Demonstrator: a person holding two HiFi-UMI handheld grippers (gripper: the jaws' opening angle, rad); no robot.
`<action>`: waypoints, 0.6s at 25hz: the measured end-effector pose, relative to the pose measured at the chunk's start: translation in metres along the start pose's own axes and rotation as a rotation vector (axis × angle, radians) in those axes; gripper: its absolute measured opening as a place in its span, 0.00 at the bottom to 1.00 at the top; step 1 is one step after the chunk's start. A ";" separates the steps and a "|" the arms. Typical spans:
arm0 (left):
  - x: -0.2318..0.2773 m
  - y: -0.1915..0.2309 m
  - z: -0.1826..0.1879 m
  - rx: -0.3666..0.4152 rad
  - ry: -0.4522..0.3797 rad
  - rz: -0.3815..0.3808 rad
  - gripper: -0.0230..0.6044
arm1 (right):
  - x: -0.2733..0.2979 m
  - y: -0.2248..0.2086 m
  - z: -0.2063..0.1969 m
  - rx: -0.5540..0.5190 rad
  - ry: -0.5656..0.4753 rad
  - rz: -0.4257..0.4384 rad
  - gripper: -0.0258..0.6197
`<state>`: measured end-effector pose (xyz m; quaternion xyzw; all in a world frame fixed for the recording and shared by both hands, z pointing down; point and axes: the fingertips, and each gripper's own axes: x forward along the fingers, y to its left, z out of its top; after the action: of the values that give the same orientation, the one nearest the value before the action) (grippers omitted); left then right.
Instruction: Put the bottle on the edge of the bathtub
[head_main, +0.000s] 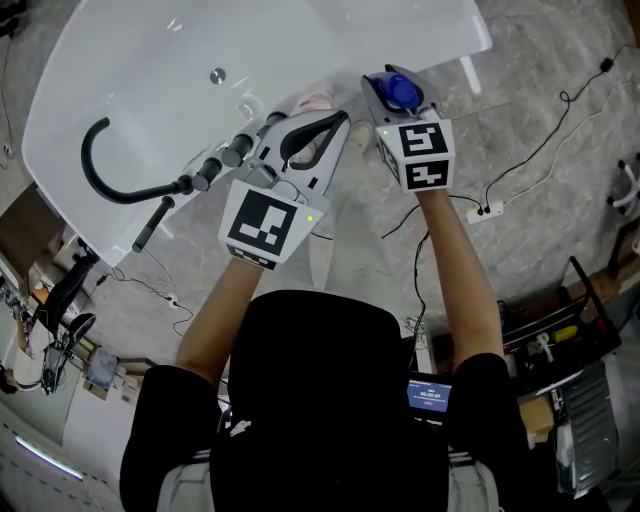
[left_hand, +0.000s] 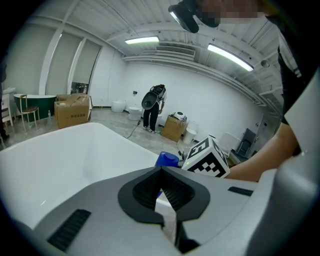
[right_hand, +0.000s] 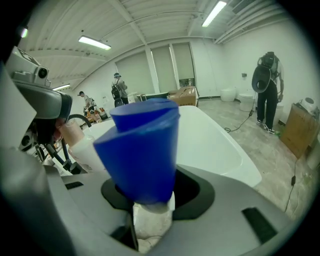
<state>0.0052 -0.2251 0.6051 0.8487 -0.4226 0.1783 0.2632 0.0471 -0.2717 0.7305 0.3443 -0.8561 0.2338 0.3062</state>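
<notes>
My right gripper (head_main: 396, 106) is shut on a white bottle with a blue cap (head_main: 401, 91), holding it just off the near rim of the white bathtub (head_main: 150, 60). In the right gripper view the blue cap (right_hand: 144, 150) stands out between the jaws of the right gripper (right_hand: 150, 212), with the tub (right_hand: 210, 145) behind it. My left gripper (head_main: 336, 124) hovers over the tub rim by the taps, its jaws together with nothing held. The left gripper view shows the left gripper (left_hand: 161, 200), the tub (left_hand: 60, 165) and the blue cap (left_hand: 167, 159).
A white bottle with a pinkish cap (head_main: 316, 100) (right_hand: 74, 137) stands on the rim beside the left gripper. Taps (head_main: 215, 165) and a black hose (head_main: 98, 165) sit on the rim. A power strip (head_main: 485, 210) and cables lie on the floor. A person (right_hand: 269, 90) stands further off.
</notes>
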 end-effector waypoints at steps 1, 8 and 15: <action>0.000 0.000 0.000 0.000 -0.001 0.001 0.05 | 0.003 -0.001 -0.001 -0.006 0.000 0.000 0.29; 0.002 0.001 0.000 -0.011 -0.002 0.004 0.05 | 0.019 -0.006 -0.006 -0.053 0.011 0.012 0.29; 0.001 0.000 0.000 -0.020 0.004 0.004 0.05 | 0.026 -0.006 -0.009 -0.082 0.007 0.019 0.30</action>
<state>0.0058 -0.2260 0.6060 0.8449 -0.4256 0.1762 0.2720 0.0397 -0.2820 0.7559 0.3223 -0.8672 0.2027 0.3210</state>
